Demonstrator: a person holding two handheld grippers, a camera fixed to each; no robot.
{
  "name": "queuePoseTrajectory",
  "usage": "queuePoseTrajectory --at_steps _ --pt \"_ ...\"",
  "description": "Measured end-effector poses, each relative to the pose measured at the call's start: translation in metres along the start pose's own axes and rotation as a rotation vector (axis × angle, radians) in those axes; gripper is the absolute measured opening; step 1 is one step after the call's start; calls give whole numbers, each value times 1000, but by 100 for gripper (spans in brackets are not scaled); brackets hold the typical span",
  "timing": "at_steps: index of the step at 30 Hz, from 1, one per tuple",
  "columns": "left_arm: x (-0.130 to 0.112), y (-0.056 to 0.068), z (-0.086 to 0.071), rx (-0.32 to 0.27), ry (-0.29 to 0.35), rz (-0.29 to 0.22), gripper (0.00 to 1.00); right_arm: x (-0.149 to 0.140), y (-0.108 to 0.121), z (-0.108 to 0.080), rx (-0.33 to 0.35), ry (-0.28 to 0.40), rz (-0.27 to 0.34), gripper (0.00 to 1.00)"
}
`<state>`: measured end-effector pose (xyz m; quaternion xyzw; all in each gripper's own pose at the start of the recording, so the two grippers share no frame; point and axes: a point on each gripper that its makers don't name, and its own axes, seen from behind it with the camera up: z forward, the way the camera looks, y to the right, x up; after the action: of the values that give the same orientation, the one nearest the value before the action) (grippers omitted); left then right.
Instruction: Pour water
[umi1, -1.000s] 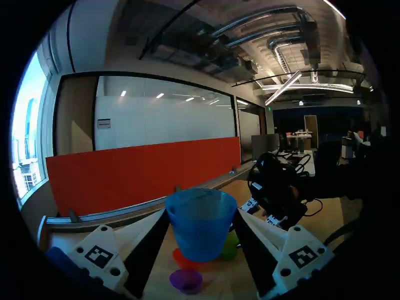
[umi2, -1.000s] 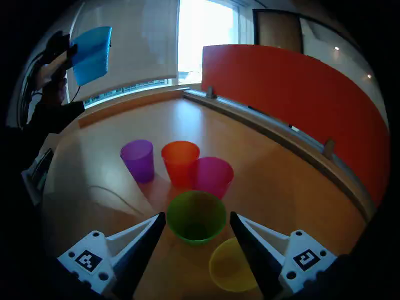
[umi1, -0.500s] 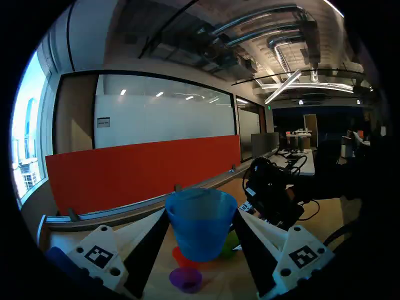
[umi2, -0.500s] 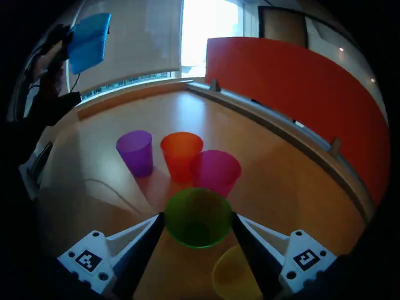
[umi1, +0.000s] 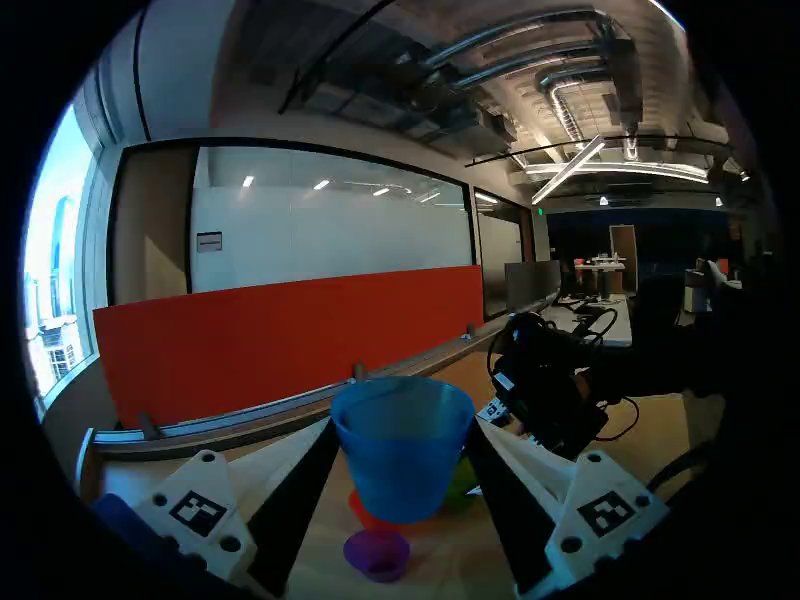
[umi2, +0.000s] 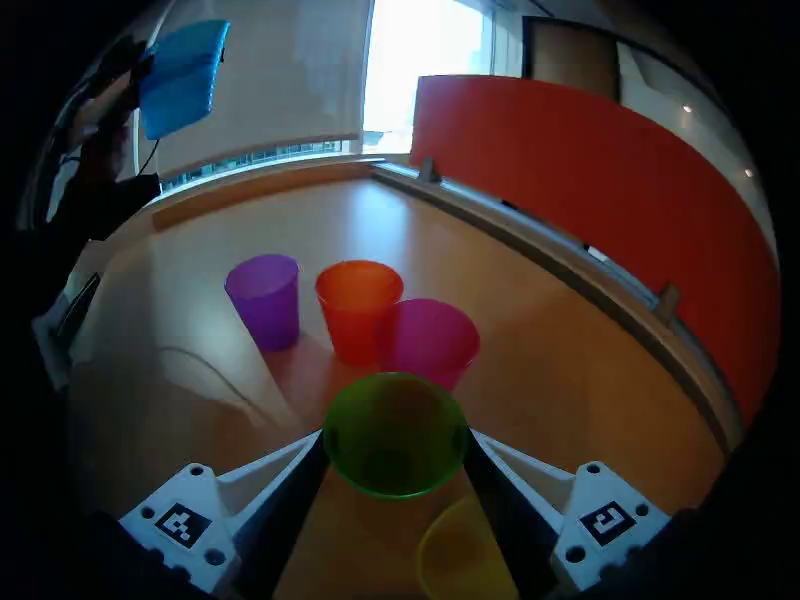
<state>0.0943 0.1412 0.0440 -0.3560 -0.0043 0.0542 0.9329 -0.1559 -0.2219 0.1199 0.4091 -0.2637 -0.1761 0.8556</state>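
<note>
The right tongs (umi2: 395, 440) pinch the green cup (umi2: 395, 470) over the wooden table (umi2: 560, 330), at the lower centre of the right gripper view. The left tongs (umi1: 402, 430) pinch the blue cup (umi1: 402, 475), at the lower centre of the left gripper view, well above the table. I judge that a pour from so high can miss the green rim and splash the magenta cup (umi2: 428, 340) just beside it.

No legible text — wall placard (umi1: 209, 241) too small and blurred
</note>
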Motion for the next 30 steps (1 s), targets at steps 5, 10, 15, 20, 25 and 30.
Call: queuePoseTrajectory --at_steps 5,10,15,20,25,30 --pt "1 -2 0 2 -3 2 85 9 -3 -10 10 26 19 93" --pt "2 -1 1 1 -10 -7 86 24 -7 -26 4 70 17 93" --pt "6 0 -1 2 -10 -11 86 45 -14 -46 -3 131 16 93" --pt "7 3 -2 2 -9 -11 86 64 -23 -67 -4 204 31 93" --pt "9 5 -3 4 -12 -9 85 79 -30 -84 -7 269 39 93" --pt "12 7 -3 0 -7 -13 86 95 -38 -101 -10 339 43 93"
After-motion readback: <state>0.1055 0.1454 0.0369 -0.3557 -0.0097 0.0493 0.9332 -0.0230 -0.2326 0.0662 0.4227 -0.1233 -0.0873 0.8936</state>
